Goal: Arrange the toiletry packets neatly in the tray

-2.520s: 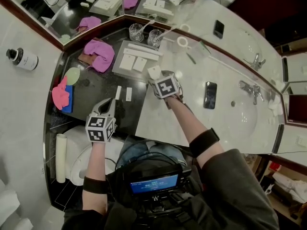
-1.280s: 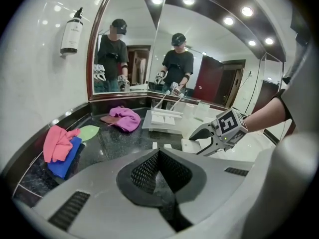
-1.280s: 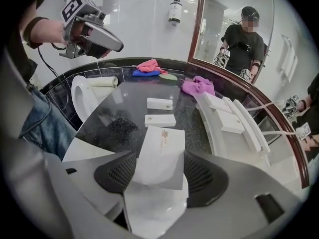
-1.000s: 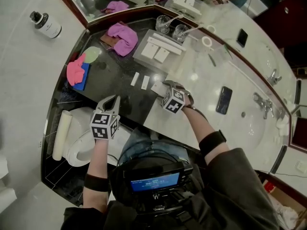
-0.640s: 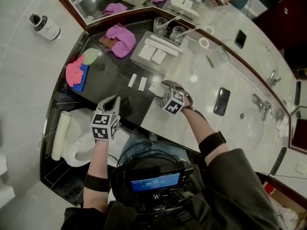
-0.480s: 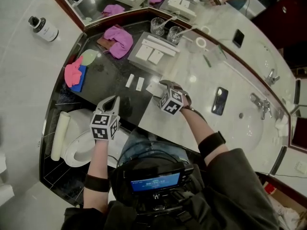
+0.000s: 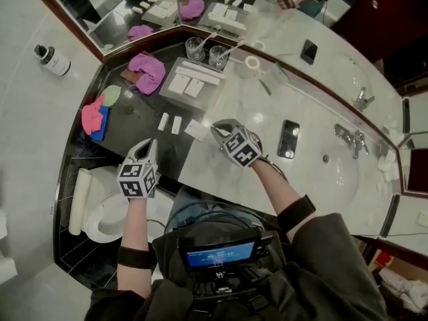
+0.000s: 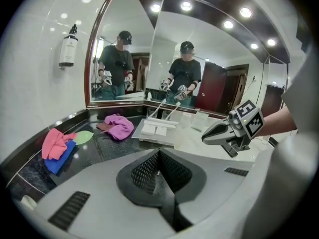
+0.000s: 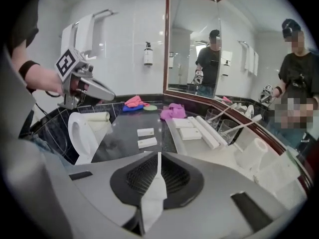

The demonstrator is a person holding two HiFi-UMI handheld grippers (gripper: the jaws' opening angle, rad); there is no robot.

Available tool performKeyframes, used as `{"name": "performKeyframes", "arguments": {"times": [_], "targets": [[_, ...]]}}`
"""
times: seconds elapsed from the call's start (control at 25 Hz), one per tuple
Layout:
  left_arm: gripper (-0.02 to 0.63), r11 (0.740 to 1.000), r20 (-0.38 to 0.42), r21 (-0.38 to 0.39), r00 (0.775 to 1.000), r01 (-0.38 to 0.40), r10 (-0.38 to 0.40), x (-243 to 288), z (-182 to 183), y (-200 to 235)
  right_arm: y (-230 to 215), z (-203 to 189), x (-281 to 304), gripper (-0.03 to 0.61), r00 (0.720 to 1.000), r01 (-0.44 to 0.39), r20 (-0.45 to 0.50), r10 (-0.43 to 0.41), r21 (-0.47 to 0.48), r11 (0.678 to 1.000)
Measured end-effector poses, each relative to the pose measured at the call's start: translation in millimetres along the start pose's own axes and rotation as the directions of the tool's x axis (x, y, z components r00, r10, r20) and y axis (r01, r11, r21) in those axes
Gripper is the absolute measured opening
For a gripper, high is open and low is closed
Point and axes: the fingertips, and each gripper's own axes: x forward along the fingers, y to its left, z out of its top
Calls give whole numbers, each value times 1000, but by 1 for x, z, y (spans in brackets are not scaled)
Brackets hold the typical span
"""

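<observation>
Presently we find the jaws of the right gripper [image 9: 158, 157], which have just been closing, clamped on a thin white packet [image 9: 153, 198]. It is held edge-on, clear of the counter [image 7: 137, 122]. The jaws of the left gripper [image 8: 158, 156] are closed with nothing between them. Two further packets [image 9: 145, 132] lie side by side on the dark counter, near the tray [image 7: 208, 89], which holds others.
</observation>
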Motion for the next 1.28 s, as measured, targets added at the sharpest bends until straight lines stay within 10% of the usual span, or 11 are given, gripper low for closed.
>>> {"name": "performKeyframes", "arguments": {"times": [0.68, 1.28], "targets": [[2, 999, 67, 37, 997, 38, -40, -5, 13, -74, -19, -50, -131, 11, 979, 94, 141, -146, 320, 943], [2, 997, 86, 30, 993, 74, -77, -3, 13, -100, -18, -70, -158, 11, 969, 131, 146, -200, 381, 915]]}}
